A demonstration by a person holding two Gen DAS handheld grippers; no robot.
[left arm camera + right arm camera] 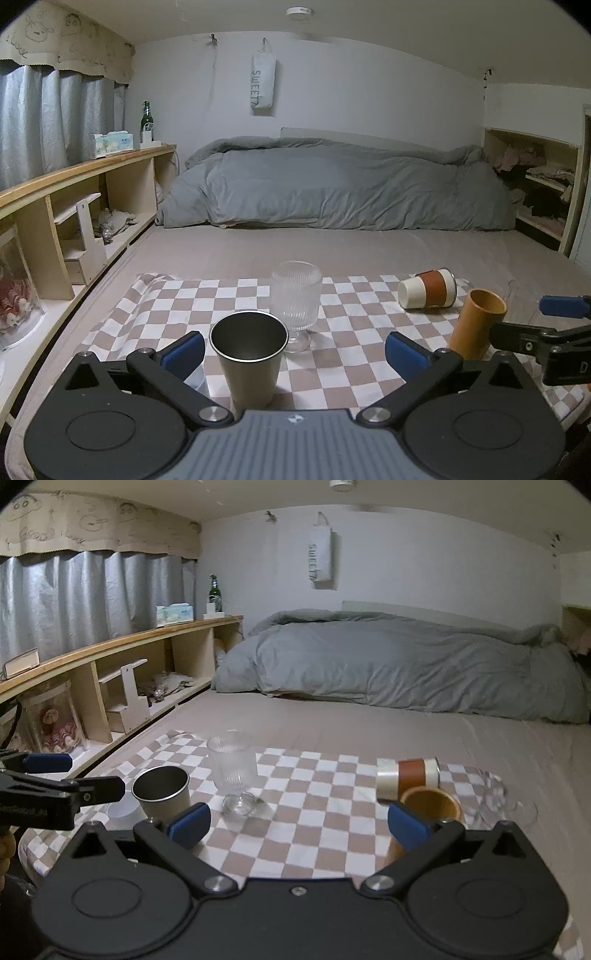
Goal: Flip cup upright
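Bedding fills the back of the scene: a grey duvet [332, 184] heaped against the wall, the mattress [369, 247] running flat toward us. Spread over its near end is the checkered cloth [351, 350], and all the cups are on it. Left gripper [293, 350] hovers low with its jaws spread wide, gripping nothing, though the steel cup [249, 363] stands upright, mouth up, between its blue pads without touching either. Right gripper [299, 825] is just as wide open and empty, with bare cloth between its fingers. Just behind the steel cup stands the ribbed glass goblet [295, 299], upright on its foot. Over to the right, the orange tumbler [476, 321] stands upright too, close beside the right gripper's outer pad. And there is the one that matters: the paper cup [426, 288], white with a brown sleeve, lying on its side just beyond the tumbler, well apart from both grippers.
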